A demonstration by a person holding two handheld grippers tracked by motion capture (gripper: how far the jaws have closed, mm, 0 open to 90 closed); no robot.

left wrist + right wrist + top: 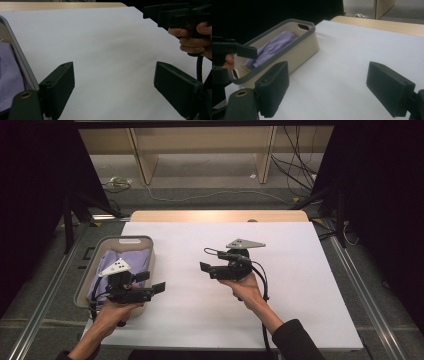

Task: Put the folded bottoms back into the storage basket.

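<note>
Lilac cloth [112,265] in basket [131,240], white mat [300,270] beside

Three cameras: one fixed overhead, one riding on each gripper.
The high view looks forward and down over the white table [310,285]. Each gripper view sits low and close to the tabletop; the right one faces the basket [305,51] at 10 o'clock, which the high view shares.
</note>
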